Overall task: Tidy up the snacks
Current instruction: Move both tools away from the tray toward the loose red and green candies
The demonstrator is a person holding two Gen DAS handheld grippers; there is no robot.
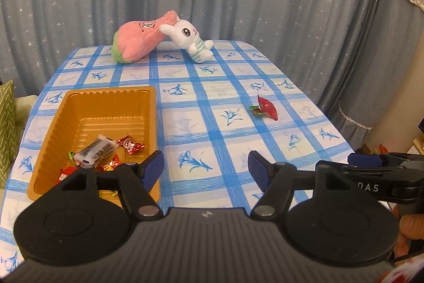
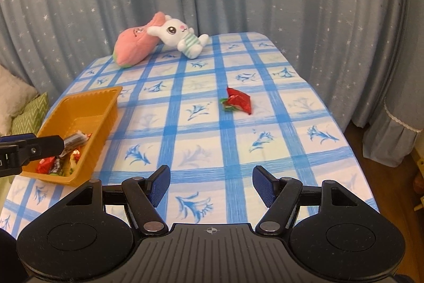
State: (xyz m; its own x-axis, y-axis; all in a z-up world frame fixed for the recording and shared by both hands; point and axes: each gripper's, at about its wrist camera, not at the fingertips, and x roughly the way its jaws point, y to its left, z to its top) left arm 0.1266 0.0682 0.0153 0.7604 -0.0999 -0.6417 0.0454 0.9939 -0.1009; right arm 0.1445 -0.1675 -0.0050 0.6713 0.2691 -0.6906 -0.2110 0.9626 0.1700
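Note:
An orange plastic tray (image 1: 106, 93) (image 2: 87, 97) stands on the left of the table. It holds several wrapped snacks, among them a black-and-white pack (image 1: 96, 150) and a red candy (image 1: 131, 143). A red snack packet (image 1: 266, 108) (image 2: 238, 102) with a bit of green wrapper lies alone on the cloth, right of the middle. My left gripper (image 1: 206, 167) hovers open beside the tray's near right corner, nothing between its fingers. My right gripper (image 2: 211, 183) is open and empty too, short of the red packet. A blue pad (image 1: 363, 159) of the right gripper shows at the left view's right edge.
A blue-checked cloth (image 2: 185, 129) covers the table. A pink plush (image 1: 137, 41) and a white rabbit plush (image 1: 190, 40) lie at the far edge against a starry curtain. A green cushion (image 1: 6, 129) sits left of the table, draped furniture (image 1: 392, 65) to the right.

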